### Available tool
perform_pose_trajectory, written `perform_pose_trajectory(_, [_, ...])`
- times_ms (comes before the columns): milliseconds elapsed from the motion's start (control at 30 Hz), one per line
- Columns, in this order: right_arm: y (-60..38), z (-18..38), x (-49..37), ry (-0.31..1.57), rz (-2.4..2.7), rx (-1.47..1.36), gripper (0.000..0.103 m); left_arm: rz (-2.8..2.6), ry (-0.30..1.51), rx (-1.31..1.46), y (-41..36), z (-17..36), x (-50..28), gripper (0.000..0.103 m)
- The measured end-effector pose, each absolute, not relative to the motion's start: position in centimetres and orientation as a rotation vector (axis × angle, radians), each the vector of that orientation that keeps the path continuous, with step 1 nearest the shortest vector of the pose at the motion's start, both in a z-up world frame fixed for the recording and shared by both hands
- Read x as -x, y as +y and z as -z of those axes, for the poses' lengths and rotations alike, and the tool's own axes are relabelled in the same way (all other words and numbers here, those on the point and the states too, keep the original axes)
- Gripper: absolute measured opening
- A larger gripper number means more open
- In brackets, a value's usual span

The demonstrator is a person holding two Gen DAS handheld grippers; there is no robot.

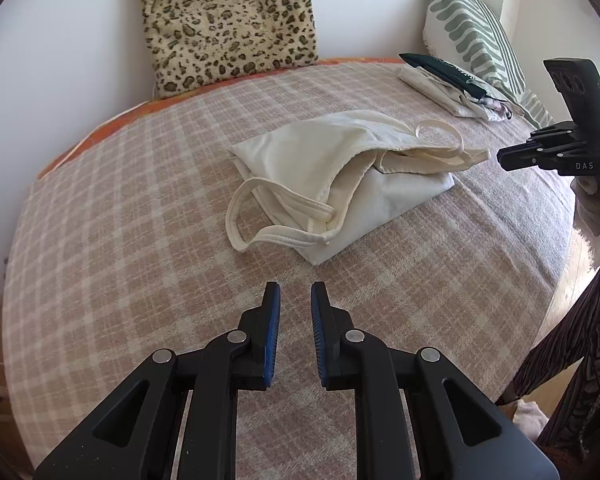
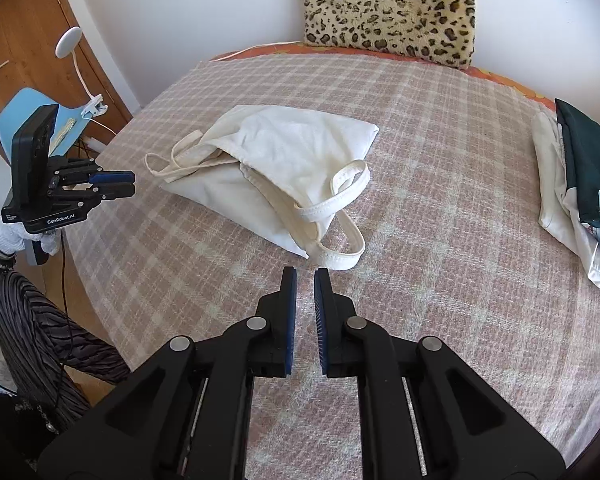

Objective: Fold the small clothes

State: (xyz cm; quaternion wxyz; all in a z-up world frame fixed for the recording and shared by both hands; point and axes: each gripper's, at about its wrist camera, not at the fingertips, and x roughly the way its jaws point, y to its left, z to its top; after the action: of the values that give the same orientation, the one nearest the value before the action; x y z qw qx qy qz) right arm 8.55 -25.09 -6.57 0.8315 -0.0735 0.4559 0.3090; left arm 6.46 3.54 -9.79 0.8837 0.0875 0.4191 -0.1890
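Note:
A cream sleeveless top [image 1: 332,176] lies loosely folded on the checked blanket, its straps looping out at the near and far side. It also shows in the right wrist view [image 2: 284,172]. My left gripper [image 1: 295,292] is open and empty, hovering short of the top's near strap. It shows from the side in the right wrist view [image 2: 128,184]. My right gripper [image 2: 305,276] is open by a small gap and empty, just short of the strap loop [image 2: 340,260]. It shows in the left wrist view [image 1: 504,158] beyond the top's right end.
A stack of folded clothes [image 1: 452,84] with a dark green one on top [image 2: 584,168] lies at the far side. A leopard cushion [image 1: 228,24] and a green-striped pillow [image 1: 476,40] lean on the wall. The pink checked blanket [image 1: 140,240] covers the bed.

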Motion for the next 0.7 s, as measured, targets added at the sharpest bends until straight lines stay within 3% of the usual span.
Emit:
perform_pose_trajectory(333, [-21.4, 5.3, -12.8, 0.886, -0.641, 0.003, 0.01, 0.405, 0.788, 0.004, 1.6, 6.4, -12.9, 0.021])
perform_pose_trajectory(700, [-17.8, 9.6, -16.5, 1.001, -0.682, 0.004, 0.01, 0.509, 0.986, -0.1, -2.7, 11.6, -15.9, 0.021])
